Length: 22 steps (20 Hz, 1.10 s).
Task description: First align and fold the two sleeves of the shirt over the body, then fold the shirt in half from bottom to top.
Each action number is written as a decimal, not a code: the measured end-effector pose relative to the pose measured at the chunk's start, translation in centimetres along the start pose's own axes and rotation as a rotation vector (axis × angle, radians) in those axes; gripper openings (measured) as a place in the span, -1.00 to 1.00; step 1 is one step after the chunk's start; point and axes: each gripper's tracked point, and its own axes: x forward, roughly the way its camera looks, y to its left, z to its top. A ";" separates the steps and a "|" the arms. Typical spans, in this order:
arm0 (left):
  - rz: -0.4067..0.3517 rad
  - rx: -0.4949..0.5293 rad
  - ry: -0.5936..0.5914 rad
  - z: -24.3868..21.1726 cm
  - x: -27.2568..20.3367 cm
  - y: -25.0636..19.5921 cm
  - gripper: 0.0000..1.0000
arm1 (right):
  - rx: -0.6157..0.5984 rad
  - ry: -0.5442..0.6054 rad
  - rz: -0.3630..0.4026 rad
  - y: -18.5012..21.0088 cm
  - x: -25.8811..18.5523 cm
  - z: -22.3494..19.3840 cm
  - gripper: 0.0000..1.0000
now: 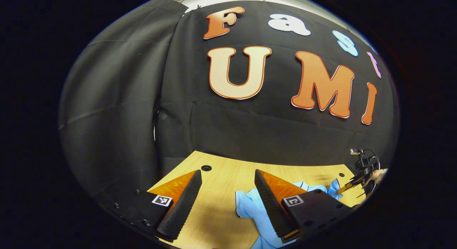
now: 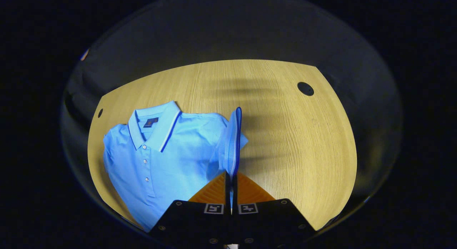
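Observation:
A light blue polo shirt lies face up on the wooden table, collar toward the far side. My right gripper is shut on one sleeve and holds its dark-trimmed cuff upright above the shirt's edge. In the left gripper view my left gripper is open over bare wood, with nothing between its fingers. A bunched part of the shirt lies by its right finger. The right gripper, held by a hand, shows far off at the right.
The black cloth wall rises just behind the table's far edge. Round cable holes sit in the tabletop. Bare wood stretches to the right of the shirt in the right gripper view.

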 end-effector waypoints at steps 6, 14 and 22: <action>0.021 -0.003 -0.011 0.3 -1.3 3.4 0.94 | -0.088 -0.048 0.059 6.9 -2.3 0.7 -0.99; 0.066 0.022 0.009 -1.0 -2.8 7.2 0.94 | -0.204 -0.011 0.145 16.0 -1.4 -1.6 -0.96; 0.067 0.033 0.060 -2.6 -2.8 7.6 0.94 | -0.178 0.042 0.281 21.4 -2.0 -3.9 -0.58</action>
